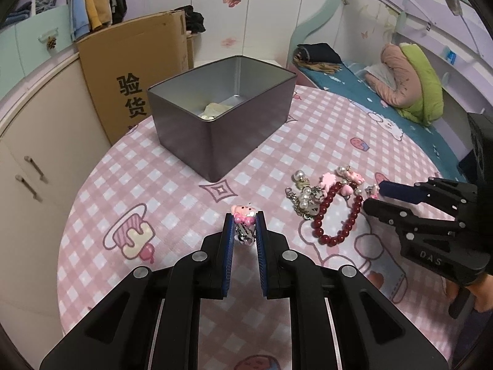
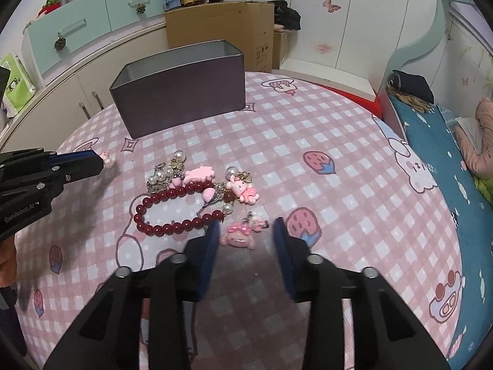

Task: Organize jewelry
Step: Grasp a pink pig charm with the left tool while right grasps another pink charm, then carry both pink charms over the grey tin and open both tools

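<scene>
Overhead, left claw (image 1: 244,219) pinches a pink charm (image 1: 243,214); right claw (image 2: 246,226) gapes above checked tablecloth (image 2: 323,141).

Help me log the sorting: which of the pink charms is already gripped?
The pink charm with a metal clip, pinched between the left gripper pads. The pink charm between the right gripper jaws lies free on the tablecloth.

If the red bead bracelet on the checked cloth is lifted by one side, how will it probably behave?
The red bead bracelet looks like round beads on a string, so it will probably sag into a limp loop. The glossy beads may slip between flat pads. A pink charm and the pearl keychains lie against it, so they might drag along.
</scene>
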The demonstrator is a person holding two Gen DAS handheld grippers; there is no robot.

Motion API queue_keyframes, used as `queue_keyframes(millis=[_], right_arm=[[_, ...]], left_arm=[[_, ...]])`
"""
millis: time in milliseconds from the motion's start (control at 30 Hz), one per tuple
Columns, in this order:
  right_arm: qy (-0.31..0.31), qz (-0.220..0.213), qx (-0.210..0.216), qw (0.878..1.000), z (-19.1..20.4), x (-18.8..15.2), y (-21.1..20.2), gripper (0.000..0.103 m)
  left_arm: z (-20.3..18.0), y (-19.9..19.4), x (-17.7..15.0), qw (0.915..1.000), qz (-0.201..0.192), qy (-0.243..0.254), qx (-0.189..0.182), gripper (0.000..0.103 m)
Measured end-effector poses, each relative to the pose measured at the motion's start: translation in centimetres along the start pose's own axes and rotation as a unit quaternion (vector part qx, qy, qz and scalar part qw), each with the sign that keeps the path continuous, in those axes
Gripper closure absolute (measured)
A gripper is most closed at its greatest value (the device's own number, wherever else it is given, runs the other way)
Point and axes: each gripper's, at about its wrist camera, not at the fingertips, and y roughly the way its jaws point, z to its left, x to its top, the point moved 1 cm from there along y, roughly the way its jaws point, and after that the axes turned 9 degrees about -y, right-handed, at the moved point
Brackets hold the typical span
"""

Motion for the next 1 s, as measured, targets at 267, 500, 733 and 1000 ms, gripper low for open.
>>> queue_keyframes(millis=[267, 500, 733, 1000], right_arm=[[0.000, -0.009, -0.010, 1.000, -0.1, -0.7, -0.7, 0.083], [0.026, -0.035, 0.005, 0.999, -1.6, -0.5, -3.1, 0.083], [0.035, -0.075, 0.032, 0.996, -2.4, 2.1, -6.2, 0.083], [0.017, -0.107, 0.041, 0.993, -1.8, 7.3, -6.8, 0.083]], left_arm=[[0.2, -0.9, -0.1, 0.9999, -0.001, -0.004, -0.016, 0.089], [0.2, -2.5, 0.7, 0.9988, -0.008, -0.009, -0.047, 0.089], [-0.1, -4.9, 3.2, 0.9963, -0.026, -0.010, -0.082, 0.089], [-1.8, -6.1, 8.3, 0.9949, -0.056, 0.011, -0.083, 0.089]])
